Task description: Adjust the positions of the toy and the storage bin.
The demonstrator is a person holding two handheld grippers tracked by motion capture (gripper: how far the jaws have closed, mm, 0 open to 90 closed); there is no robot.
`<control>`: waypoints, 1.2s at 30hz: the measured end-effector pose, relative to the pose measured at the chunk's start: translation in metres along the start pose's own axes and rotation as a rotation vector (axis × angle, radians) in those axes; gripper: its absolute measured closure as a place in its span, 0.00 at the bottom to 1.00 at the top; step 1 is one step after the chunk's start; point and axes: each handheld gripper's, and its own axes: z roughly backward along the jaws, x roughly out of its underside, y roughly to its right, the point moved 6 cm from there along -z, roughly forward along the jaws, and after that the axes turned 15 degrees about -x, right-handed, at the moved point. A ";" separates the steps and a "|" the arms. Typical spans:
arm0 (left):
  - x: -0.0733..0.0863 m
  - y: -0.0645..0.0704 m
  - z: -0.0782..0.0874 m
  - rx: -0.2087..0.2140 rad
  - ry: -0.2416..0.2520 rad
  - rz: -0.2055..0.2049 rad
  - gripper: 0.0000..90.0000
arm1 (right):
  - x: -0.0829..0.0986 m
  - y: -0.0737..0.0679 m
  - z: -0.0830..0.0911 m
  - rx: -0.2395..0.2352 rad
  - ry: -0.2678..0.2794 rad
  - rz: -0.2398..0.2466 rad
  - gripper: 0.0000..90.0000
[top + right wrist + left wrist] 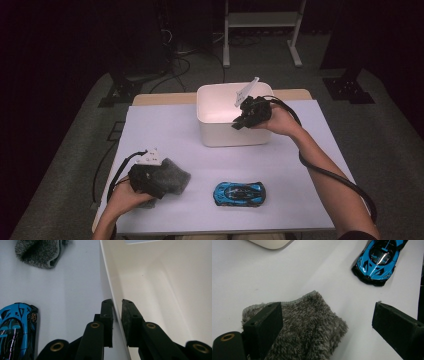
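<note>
We held the right gripper [117, 305] with its jaws pinching the near wall of the white bin [227, 135], one jaw inside and one outside, while the left gripper [324, 322] hovered with jaws spread wide over the grey fuzzy cloth [304, 327], which lay between them and under the left jaw. We judged that closing from there might snag only loose pile, so the cloth could slip out on lifting, and a tug on the bin might tip it. The right gripper view showed the wall clamped, where the high view left it unclear; the blue toy car [240, 193] sat beyond the left jaws.
</note>
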 end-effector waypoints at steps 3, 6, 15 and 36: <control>0.000 0.000 0.001 -0.003 0.002 0.003 0.10 | 0.000 -0.001 0.000 -0.012 -0.006 -0.002 0.91; 0.001 0.000 0.001 -0.001 0.001 0.004 0.10 | -0.001 -0.003 0.000 -0.039 -0.020 0.010 0.93; 0.003 -0.002 0.001 -0.003 0.003 0.011 0.10 | -0.003 -0.011 -0.002 -0.064 -0.032 0.031 0.96; 0.004 0.002 0.002 0.004 -0.003 0.000 0.10 | 0.004 -0.041 -0.005 -0.125 0.002 0.054 0.96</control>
